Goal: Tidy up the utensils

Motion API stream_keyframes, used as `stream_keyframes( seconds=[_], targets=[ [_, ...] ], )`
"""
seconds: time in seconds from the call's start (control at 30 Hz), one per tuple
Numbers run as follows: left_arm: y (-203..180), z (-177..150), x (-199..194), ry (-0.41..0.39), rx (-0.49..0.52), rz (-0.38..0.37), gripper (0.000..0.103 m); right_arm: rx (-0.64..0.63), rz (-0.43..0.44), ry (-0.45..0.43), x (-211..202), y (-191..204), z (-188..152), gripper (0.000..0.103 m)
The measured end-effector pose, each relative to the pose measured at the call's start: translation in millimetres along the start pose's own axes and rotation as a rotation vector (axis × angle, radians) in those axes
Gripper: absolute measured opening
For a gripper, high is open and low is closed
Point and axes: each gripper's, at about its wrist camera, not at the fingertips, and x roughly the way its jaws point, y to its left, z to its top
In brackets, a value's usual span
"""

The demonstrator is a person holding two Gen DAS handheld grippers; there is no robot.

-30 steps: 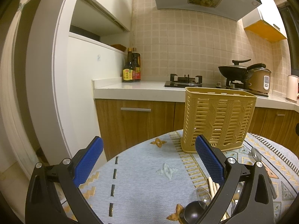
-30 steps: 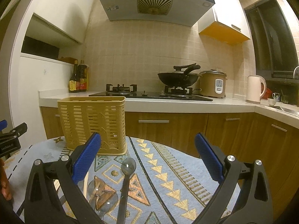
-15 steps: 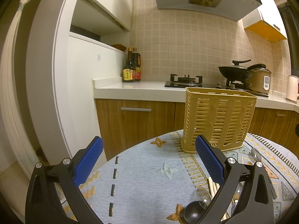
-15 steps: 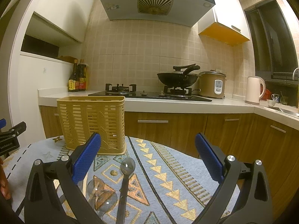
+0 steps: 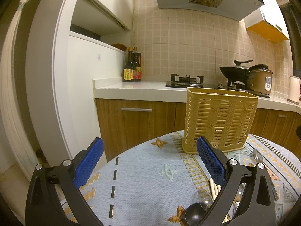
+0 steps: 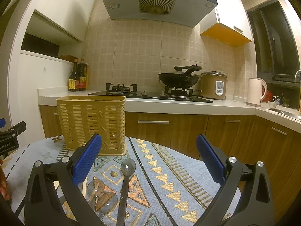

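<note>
Counted one yellow utensil basket (image 6: 92,124), standing upright at the far side of a round table covered by a patterned cloth (image 6: 169,169), with the kitchen counter (image 6: 169,105) behind it. Slatted plastic walls, woven-look panels, a flared base — nothing visible through the slats.

Counted at least three spoons in the right wrist view: a long-handled metal spoon (image 6: 126,177) lying bowl toward the basket, just in front of it, and two clear spoons (image 6: 101,197) overlapping beside its handle. In the left wrist view, also a dark round ladle bowl (image 5: 195,214) near the bottom edge and a few pale chopsticks (image 5: 214,188), partly hidden behind the gripper finger — exact number not readable.

Two tongs in all. Left gripper (image 5: 150,163) spread wide above the cloth, blue pads (image 5: 88,162) well apart, gripping nothing. Right gripper (image 6: 148,162) likewise spread wide, nothing between its pads (image 6: 86,160), hovering over the spoons without touching them.

On the counter: two dark sauce bottles (image 6: 78,78), one black wok (image 6: 178,79) on the hob, one rice cooker (image 6: 213,85), one pale kettle (image 6: 255,92).
</note>
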Motion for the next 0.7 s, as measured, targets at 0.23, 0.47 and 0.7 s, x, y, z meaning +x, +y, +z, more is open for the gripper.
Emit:
stream_keyframes(
  seconds=[0.23, 0.47, 0.7],
  targets=[
    [0.1, -0.2, -1.3, 0.000, -0.001, 0.000, 0.096, -0.001, -0.002, 0.004, 0.1, -0.2, 0.4, 0.096],
    [-0.8, 0.0, -1.1, 0.001, -0.002, -0.001, 0.096, -0.002, -0.006, 0.013, 2.0, 0.2, 1.3, 0.096],
    [-0.7, -0.1, -0.6, 0.005, -0.004, -0.003, 0.096, 0.003, 0.004, 0.034, 5.7, -0.3, 0.0, 0.096]
  ],
)
